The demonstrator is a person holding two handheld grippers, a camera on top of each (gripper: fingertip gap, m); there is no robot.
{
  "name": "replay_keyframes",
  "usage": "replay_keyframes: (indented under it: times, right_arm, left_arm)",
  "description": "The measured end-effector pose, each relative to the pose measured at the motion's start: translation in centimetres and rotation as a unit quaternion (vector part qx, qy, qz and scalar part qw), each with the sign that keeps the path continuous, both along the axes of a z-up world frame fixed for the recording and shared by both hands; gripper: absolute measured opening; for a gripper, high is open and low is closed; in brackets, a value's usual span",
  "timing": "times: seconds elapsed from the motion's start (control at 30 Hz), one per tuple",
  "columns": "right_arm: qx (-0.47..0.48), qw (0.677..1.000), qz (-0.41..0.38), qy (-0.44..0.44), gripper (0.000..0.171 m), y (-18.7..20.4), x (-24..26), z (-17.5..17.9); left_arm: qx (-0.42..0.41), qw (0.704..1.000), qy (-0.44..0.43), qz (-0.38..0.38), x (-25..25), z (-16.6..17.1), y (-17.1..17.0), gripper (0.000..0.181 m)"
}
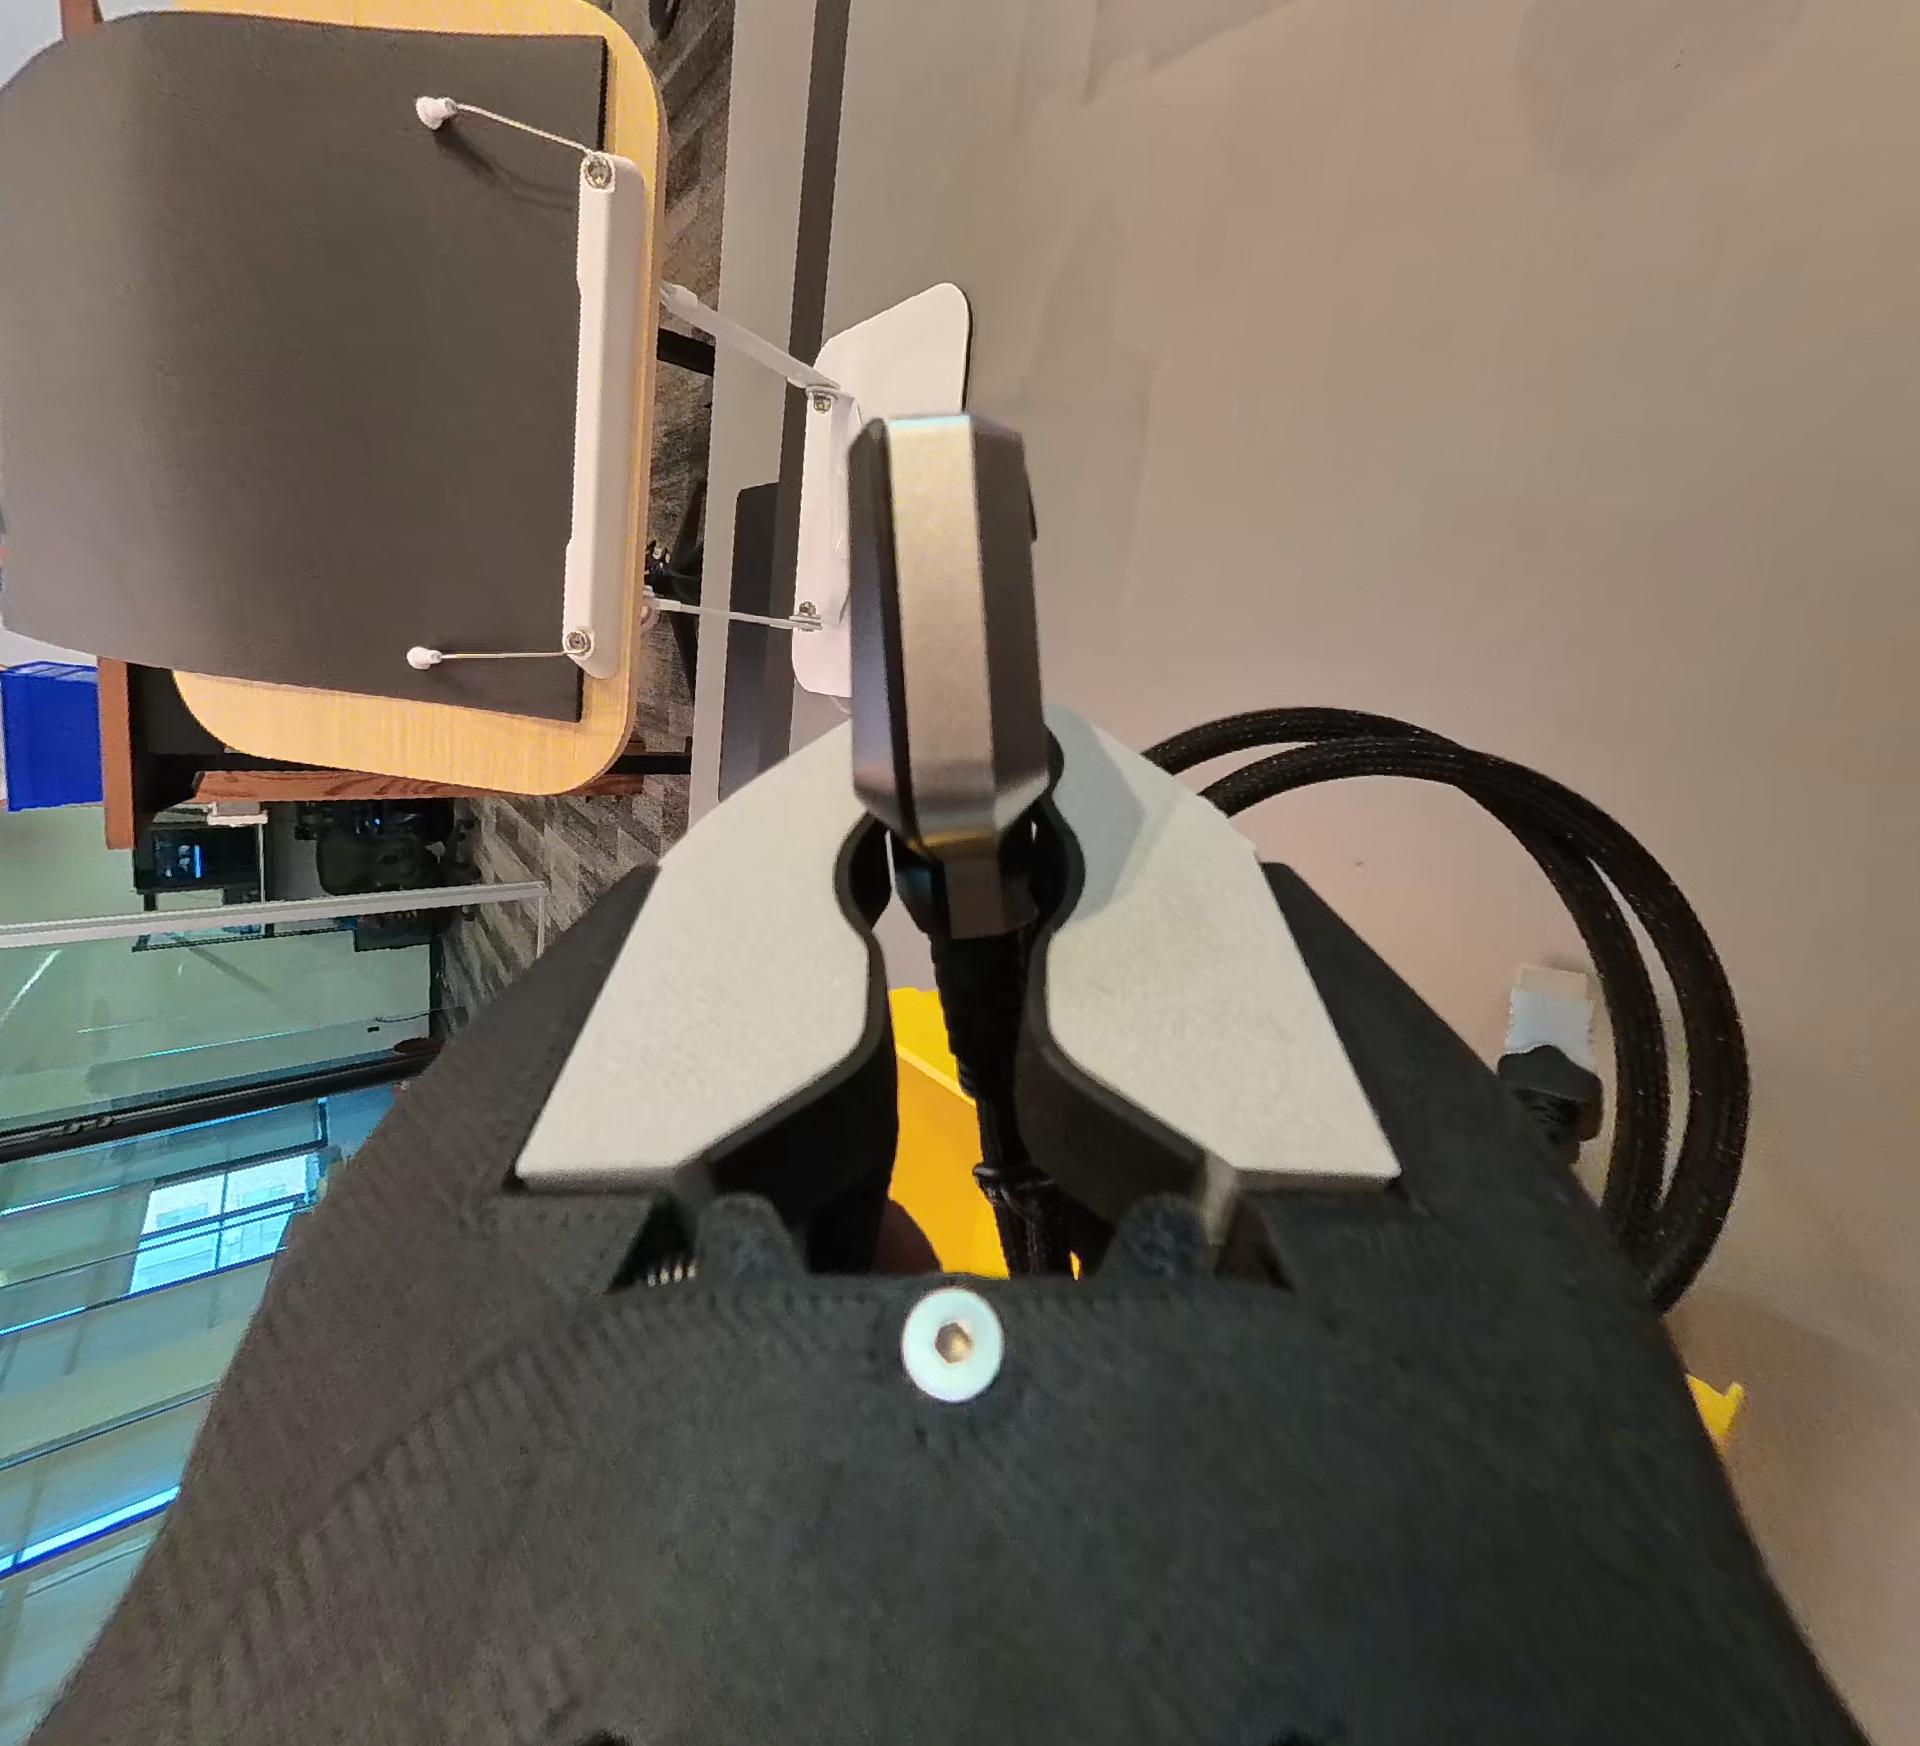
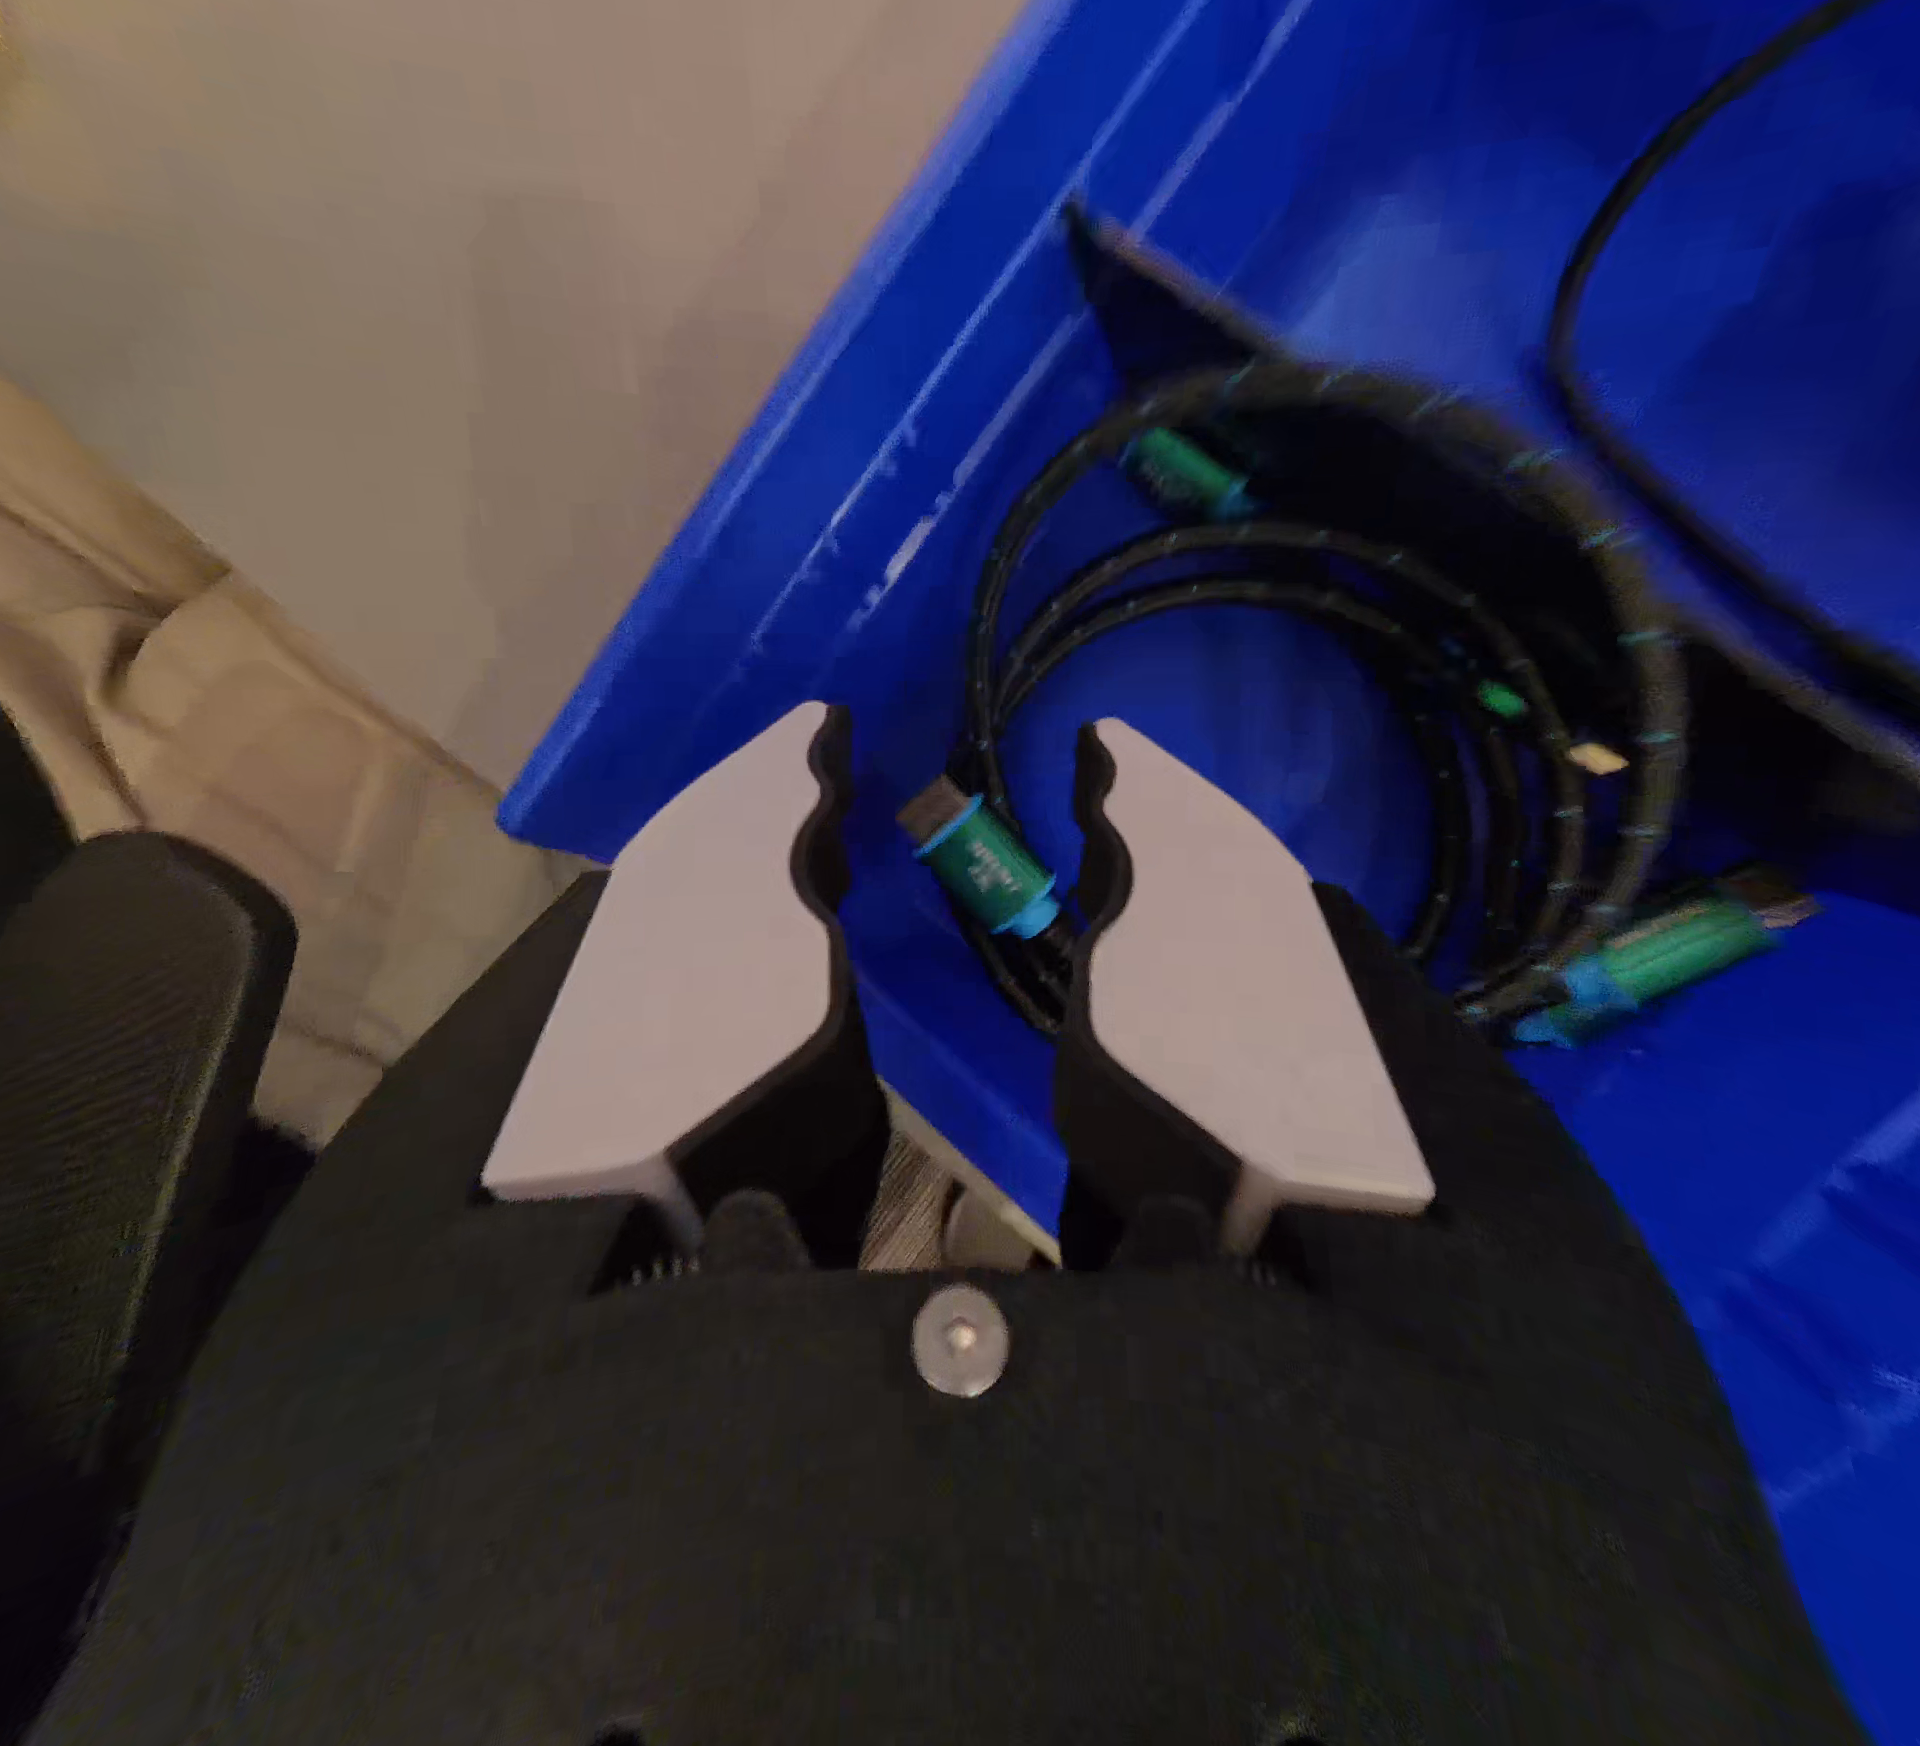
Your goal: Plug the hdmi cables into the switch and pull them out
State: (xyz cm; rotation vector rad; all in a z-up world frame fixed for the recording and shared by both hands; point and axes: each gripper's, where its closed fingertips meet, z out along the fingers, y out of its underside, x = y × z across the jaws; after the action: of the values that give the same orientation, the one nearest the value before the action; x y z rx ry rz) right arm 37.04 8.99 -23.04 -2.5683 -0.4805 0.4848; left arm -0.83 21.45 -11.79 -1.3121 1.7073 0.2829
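Note:
In the left wrist view my left gripper (image 1: 961, 823) is shut on the narrow end of a grey metal HDMI switch (image 1: 940, 626), which stands out past the fingertips. The switch's black cable (image 1: 987, 1104) trails back between the fingers. A coiled black braided cable (image 1: 1642, 969) with a plug (image 1: 1548, 1052) lies to the right. In the right wrist view my right gripper (image 2: 961, 751) is open and empty above a blue bin (image 2: 935, 346). A coiled black HDMI cable (image 2: 1351, 553) lies in the bin, and one of its green plugs (image 2: 982, 860) sits between my fingertips, untouched.
Two more green plugs (image 2: 1184, 475) (image 2: 1673, 953) and a black divider (image 2: 1174, 304) are in the bin. A black chair arm (image 2: 125, 1021) and beige fabric (image 2: 208, 657) lie left of it. A wood-and-black chair (image 1: 312, 366) stands beyond the switch; something yellow (image 1: 935, 1114) lies under my left gripper. The grippers' ends are close to 40 centimetres from one another.

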Motion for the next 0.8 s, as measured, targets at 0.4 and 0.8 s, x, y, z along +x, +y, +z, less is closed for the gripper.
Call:
replay_keyframes:
  times: [0.4, 0.8]
  right_arm:
    - [0.373, 0.876, 0.219, -0.215, 0.058, 4.8, -14.6, 13.2]
    - [0.511, 0.728, 0.406, -0.211, 0.032, 4.1, -34.6, 14.0]
  left_arm:
    - [0.007, 0.999, -0.038, -0.038, 1.9, 0.8, -1.3, 0.023]
    - [-0.010, 0.993, -0.029, -0.110, 4.1, -0.3, -5.2, 0.022]
